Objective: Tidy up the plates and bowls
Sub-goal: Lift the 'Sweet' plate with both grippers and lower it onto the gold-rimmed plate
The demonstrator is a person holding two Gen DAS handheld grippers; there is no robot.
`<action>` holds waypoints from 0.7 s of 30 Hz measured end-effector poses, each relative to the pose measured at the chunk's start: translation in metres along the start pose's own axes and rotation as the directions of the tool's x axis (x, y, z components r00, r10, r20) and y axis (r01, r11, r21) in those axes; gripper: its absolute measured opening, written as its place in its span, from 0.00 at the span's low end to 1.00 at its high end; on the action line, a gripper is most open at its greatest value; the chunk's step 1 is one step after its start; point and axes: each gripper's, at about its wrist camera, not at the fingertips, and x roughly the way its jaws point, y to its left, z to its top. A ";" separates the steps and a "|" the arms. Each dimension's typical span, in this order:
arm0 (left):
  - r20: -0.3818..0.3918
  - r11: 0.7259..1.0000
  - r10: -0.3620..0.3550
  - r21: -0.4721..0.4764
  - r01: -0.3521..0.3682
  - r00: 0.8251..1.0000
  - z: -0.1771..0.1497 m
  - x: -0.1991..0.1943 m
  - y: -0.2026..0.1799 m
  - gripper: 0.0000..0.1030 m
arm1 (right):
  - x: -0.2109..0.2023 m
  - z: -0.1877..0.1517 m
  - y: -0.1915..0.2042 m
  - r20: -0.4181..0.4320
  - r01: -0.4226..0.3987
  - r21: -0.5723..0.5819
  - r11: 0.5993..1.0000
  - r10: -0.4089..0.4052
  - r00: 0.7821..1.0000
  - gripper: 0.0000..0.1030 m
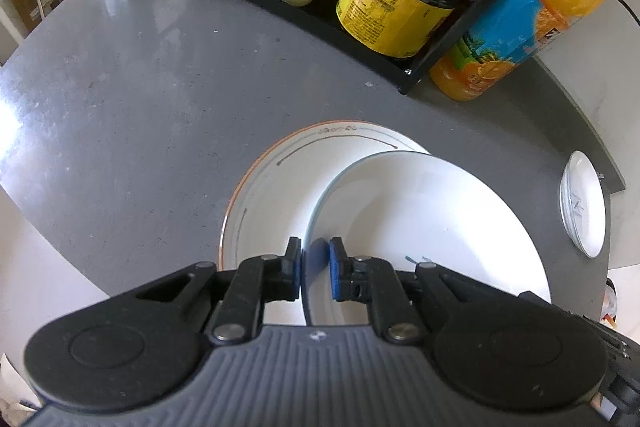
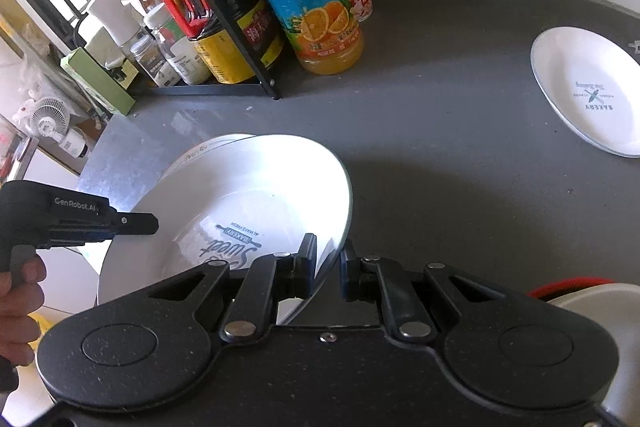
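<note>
Step in hand: stacking one plate on another; the white bakery plate (image 2: pixel 256 211) hung tilted over the orange-rimmed plate (image 1: pixel 272 179) that lay flat on the grey counter (image 1: pixel 120 87).
Left gripper (image 1: pixel 315 269): its blue pads stood either side of the bakery plate's near rim, with a slim gap showing at the right pad, so whether it truly clamped the rim could not be told.
Right gripper (image 2: pixel 327 269): it straddled the opposite rim of the same plate, the left finger against the rim and a gap at the right finger; a firm pinch could not be confirmed.
Hand: a person's hand (image 2: pixel 16 307) worked the left gripper's handle, seen at the left edge of the right wrist view.
Plate position: held off the counter, its far edge over the orange-rimmed plate and low, its near side raised.
Other dishes: a small bakery plate (image 2: pixel 592 95) lay flat on the counter, well apart to the right, probably still to be gathered.
Backdrop: a black rack (image 1: pixel 460 39) of bottles and an orange juice bottle (image 2: pixel 316 7) stood behind the plates.
Next move: likely to level the held plate, centre it above the lower one, lower it until the rims nest, then spread both grippers.
Risk: an uneven release could let the plate slide or clink.
</note>
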 end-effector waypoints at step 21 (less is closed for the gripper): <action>-0.015 0.999 0.038 0.023 -0.037 0.999 -0.002 0.022 0.015 0.18 | 0.014 -0.001 0.025 -0.038 0.047 -0.075 0.996 -0.050 0.998 0.12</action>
